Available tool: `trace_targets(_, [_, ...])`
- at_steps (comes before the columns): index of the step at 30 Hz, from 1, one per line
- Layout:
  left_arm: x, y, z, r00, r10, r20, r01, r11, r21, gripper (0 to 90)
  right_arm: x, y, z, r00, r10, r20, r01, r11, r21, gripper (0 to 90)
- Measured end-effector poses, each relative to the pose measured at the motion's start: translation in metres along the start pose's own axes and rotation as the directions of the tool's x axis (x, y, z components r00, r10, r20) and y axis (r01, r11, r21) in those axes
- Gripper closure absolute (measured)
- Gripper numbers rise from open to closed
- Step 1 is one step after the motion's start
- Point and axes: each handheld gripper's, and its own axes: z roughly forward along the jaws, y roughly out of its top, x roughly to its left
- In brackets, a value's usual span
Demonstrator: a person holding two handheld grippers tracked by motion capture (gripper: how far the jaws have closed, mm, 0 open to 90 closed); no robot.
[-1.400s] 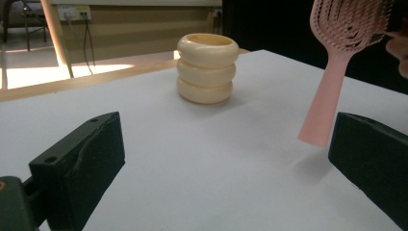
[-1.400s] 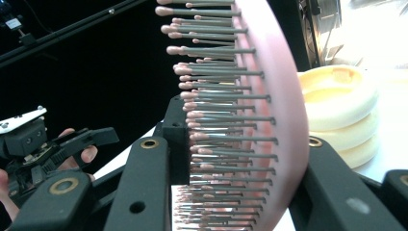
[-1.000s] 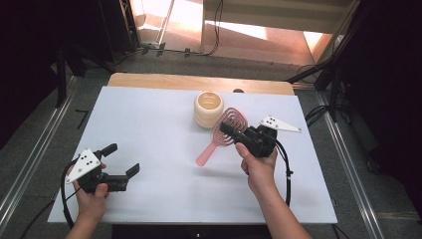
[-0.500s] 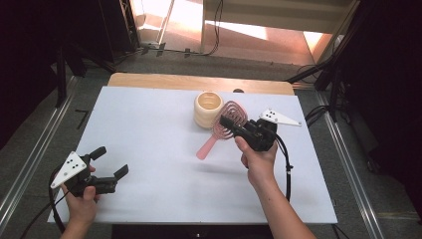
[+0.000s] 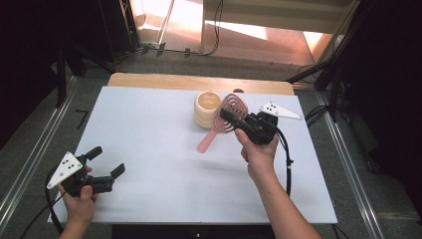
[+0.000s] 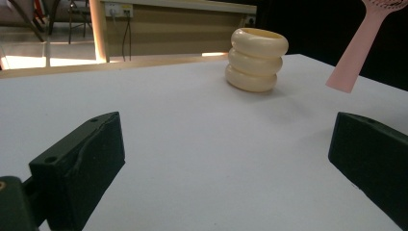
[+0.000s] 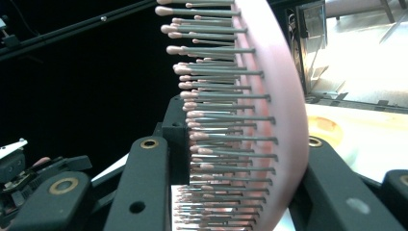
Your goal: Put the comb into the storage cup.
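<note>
Left gripper [image 5: 102,164]: held low at the near left corner of the white tabletop [image 5: 149,134] by the left hand [image 5: 79,196], wrist entering from the bottom edge, pointing right and slightly away. Fingers [image 6: 79,163] spread wide with bare tabletop between them.

Right gripper [image 5: 239,122]: raised above the tabletop right of centre, right hand [image 5: 256,152] wrapped under its body, forearm running up from the bottom edge, pointing left and away. Its fingers are pinched on the head of the pink hairbrush [image 5: 221,122]; in the right gripper view the bristles sit between the two fingers [image 7: 144,187].

The hairbrush is held clear of the tabletop, handle slanting down to the left.

Beyond, the cream ribbed cup [image 5: 207,108] stands upright on the tabletop, just beside the brush head.
</note>
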Motion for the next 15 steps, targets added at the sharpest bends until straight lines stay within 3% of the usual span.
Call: trace_targets(15, [0.0012, -0.0026, 0.0007, 1.0, -0.008, -0.001, 0.008, 1.0, 0.002, 0.0, -0.0015, 0.0095, 0.0068, 0.9991, -0.043, 0.005, 0.043, 0.999, -0.003, 62.4])
